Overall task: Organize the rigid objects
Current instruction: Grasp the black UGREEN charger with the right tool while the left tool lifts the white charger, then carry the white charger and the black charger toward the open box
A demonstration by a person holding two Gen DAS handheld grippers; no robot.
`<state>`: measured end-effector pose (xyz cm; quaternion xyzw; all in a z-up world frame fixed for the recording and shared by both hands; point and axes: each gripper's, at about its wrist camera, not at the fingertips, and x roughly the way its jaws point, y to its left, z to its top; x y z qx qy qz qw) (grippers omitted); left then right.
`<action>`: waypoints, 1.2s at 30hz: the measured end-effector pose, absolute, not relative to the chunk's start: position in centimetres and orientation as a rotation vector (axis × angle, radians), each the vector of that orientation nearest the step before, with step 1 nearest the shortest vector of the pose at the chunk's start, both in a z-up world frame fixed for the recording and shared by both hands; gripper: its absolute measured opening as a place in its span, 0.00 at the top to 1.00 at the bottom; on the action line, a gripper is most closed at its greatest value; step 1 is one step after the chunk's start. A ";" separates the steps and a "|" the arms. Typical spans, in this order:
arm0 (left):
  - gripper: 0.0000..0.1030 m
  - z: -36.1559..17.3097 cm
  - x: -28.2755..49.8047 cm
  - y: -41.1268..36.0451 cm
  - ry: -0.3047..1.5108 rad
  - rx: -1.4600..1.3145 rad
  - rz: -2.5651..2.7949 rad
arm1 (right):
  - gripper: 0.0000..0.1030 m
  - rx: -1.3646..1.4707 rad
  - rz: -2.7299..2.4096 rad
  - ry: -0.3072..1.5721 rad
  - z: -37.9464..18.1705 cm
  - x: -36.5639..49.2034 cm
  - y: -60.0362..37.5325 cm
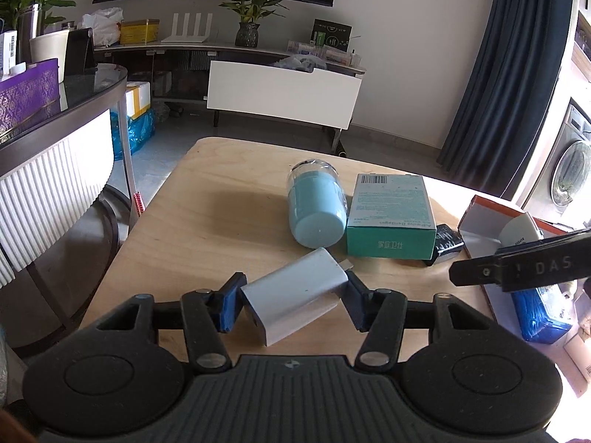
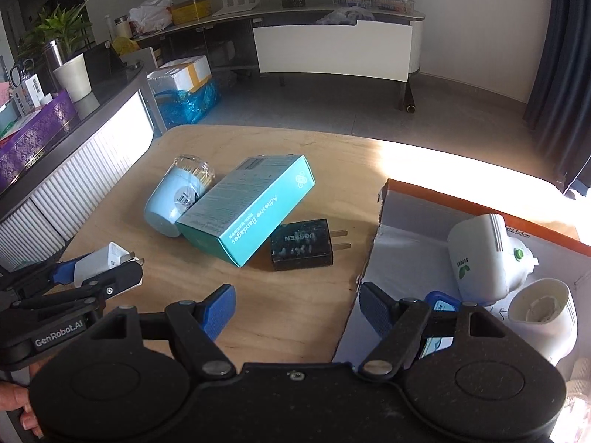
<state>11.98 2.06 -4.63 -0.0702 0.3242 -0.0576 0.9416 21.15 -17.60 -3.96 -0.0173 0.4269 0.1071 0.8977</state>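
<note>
My left gripper [image 1: 291,301] is shut on a white charger [image 1: 295,299], held just above the wooden table [image 1: 207,221]; it shows at the left of the right wrist view [image 2: 101,264]. My right gripper [image 2: 297,312] is open and empty above the table's front edge, by the open cardboard box [image 2: 399,254]. On the table lie a light blue jar [image 2: 173,199] on its side, a teal bandage box [image 2: 247,208] and a black charger [image 2: 301,245]. The same jar [image 1: 316,210], teal box [image 1: 391,217] and black charger [image 1: 447,243] show in the left wrist view.
The cardboard box holds two white devices [image 2: 484,258] [image 2: 543,317] and a small blue-lidded item [image 2: 441,302]. A ribbed white counter [image 2: 74,184] stands at the left. A TV cabinet [image 2: 332,48] is across the floor.
</note>
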 end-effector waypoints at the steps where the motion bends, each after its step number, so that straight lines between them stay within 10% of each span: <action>1: 0.45 -4.6 11.8 2.1 0.659 -0.146 -0.120 | 0.14 -0.052 0.219 0.885 -4.1 21.5 -17.4; 12: 0.45 -4.8 11.5 2.9 0.643 -0.192 -0.133 | 0.11 -0.113 0.250 0.906 -6.4 25.6 -16.9; 14: 0.45 -4.9 11.4 2.9 0.642 -0.196 -0.133 | 0.30 -0.080 0.234 0.893 -6.2 25.6 -17.0; 36: 0.45 -1.2 8.5 2.1 0.612 -0.161 -0.127 | 0.30 0.061 0.220 0.780 -1.1 14.3 -15.8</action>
